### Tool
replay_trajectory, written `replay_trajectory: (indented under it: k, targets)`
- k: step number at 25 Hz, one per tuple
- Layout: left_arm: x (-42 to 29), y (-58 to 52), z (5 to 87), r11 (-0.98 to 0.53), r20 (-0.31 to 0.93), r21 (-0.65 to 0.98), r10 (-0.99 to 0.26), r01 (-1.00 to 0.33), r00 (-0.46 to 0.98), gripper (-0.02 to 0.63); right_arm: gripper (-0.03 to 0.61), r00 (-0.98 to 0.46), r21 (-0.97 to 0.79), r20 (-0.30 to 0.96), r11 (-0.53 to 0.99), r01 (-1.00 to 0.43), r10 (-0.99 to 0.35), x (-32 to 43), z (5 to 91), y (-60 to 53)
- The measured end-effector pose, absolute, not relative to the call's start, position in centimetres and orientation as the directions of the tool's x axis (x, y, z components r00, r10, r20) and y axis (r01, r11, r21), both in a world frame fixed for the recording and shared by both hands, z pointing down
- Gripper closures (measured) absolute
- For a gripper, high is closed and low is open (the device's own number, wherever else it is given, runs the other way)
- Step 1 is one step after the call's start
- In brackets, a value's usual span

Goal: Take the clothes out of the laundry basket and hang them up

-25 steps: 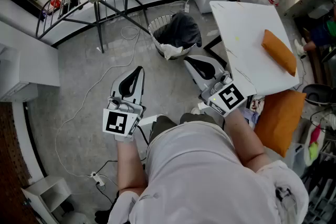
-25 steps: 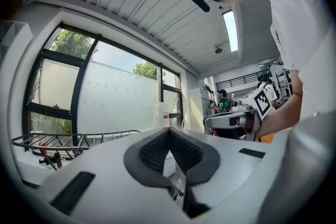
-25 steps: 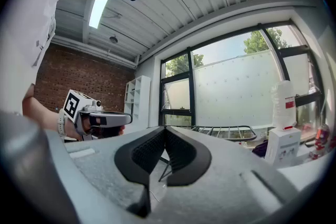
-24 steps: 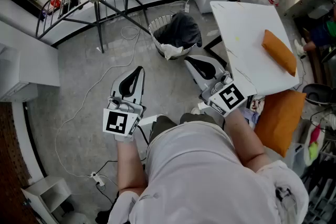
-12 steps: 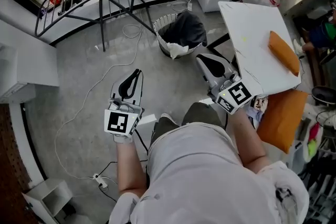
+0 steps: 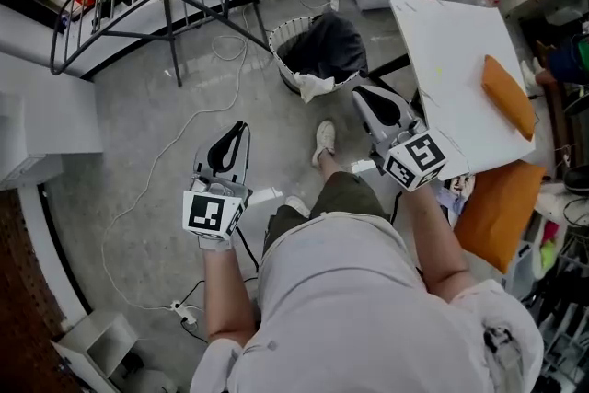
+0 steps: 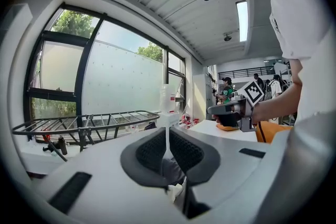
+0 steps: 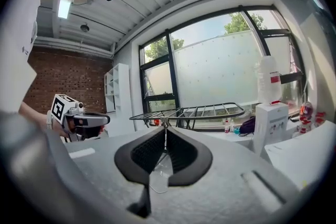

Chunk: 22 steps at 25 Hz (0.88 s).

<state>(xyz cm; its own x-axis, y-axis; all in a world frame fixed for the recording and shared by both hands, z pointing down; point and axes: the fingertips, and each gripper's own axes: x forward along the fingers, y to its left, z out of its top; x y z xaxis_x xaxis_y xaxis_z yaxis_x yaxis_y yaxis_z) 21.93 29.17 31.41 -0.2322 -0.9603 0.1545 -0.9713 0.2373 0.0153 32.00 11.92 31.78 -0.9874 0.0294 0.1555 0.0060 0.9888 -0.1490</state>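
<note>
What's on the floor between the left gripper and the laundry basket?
In the head view, only bare concrete floor lies between the left gripper and the laundry basket; a white cable runs just left, a shoe just right.

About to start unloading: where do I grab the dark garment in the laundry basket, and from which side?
Grip the bunched top of the dark garment, coming down from above: it heaps up in the open laundry basket, whose walls block its sides. The right claw, nearer, is shut; open it first.
</note>
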Motion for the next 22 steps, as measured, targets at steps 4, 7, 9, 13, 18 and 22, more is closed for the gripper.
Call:
replay_trajectory:
  k: [4, 7, 9, 13, 18, 22]
  targets:
    - [19.0, 24.8, 32.6, 0.260, 0.221, 0.011, -0.942, -0.966, -0.251, 0.612, 0.572, -0.985, -0.193, 0.162, 0.981, 0.028, 0.060, 28.4, 33.6, 7.1]
    - [17.0, 20.9, 32.9, 0.267, 0.283, -0.003, -0.924, -0.964, -0.257, 0.612, 0.572, -0.983, -0.239, 0.166, 0.970, 0.039, 0.080, 26.1, 34.6, 3.1]
    - [15.5, 18.3, 33.3, 0.279, 0.313, 0.006, -0.913, -0.960, -0.263, 0.612, 0.572, -0.980, -0.258, 0.177, 0.965, 0.046, 0.094, 24.7, 35.4, 0.5]
    - [12.9, 13.2, 35.3, 0.306, 0.363, 0.028, -0.890, -0.952, -0.276, 0.612, 0.572, -0.972, -0.275, 0.206, 0.960, 0.051, 0.110, 22.6, 37.5, -4.7]
    - [11.4, 7.3, 37.6, 0.311, 0.429, 0.049, -0.865, -0.949, -0.261, 0.611, 0.572, -0.960, -0.321, 0.252, 0.946, 0.037, 0.123, 21.0, 40.6, -10.3]
    - [11.0, 4.2, 40.4, 0.297, 0.481, 0.076, -0.847, -0.952, -0.226, 0.580, 0.572, -0.947, -0.334, 0.297, 0.943, 0.014, 0.120, 20.5, 43.3, -13.2]
